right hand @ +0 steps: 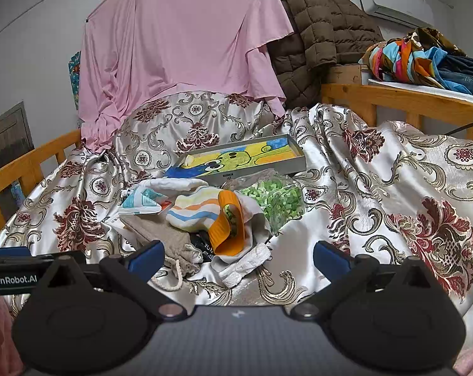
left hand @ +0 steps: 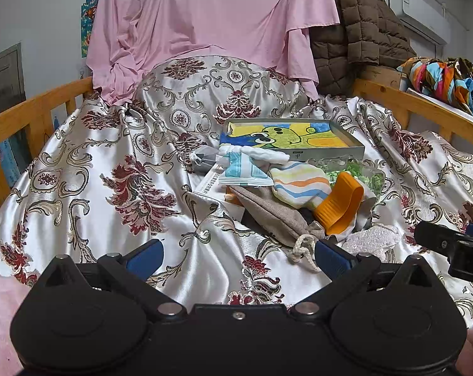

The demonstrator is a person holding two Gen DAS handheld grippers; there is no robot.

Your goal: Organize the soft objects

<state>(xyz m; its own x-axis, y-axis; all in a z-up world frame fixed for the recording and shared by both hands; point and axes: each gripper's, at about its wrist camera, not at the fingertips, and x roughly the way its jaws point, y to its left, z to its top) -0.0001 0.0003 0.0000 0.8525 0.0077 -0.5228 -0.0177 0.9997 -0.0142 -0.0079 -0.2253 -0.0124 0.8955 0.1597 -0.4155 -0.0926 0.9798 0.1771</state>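
A heap of soft things lies on the satin bedspread [left hand: 117, 163]: a striped sock [left hand: 299, 185] [right hand: 192, 213], an orange silicone piece [left hand: 339, 203] [right hand: 228, 222], a beige drawstring pouch [left hand: 267, 213] [right hand: 161, 235], a white fluffy cloth [left hand: 374, 238] [right hand: 245, 263], a blue-white packet [left hand: 242, 172] [right hand: 141, 202] and a clear bag of green bits [right hand: 274, 202]. My left gripper [left hand: 238, 257] is open, hovering short of the pouch's cord. My right gripper [right hand: 239, 255] is open, its fingers either side of the white cloth's near end.
A shallow grey box [left hand: 330, 148] [right hand: 283, 163] with a cartoon drawing sits behind the heap. Wooden bed rails [left hand: 33, 116] [right hand: 393, 100] run along both sides. Pink sheet [left hand: 205, 25] and brown quilted jacket [right hand: 314, 31] hang at the back; colourful clothes [right hand: 408, 59] lie right.
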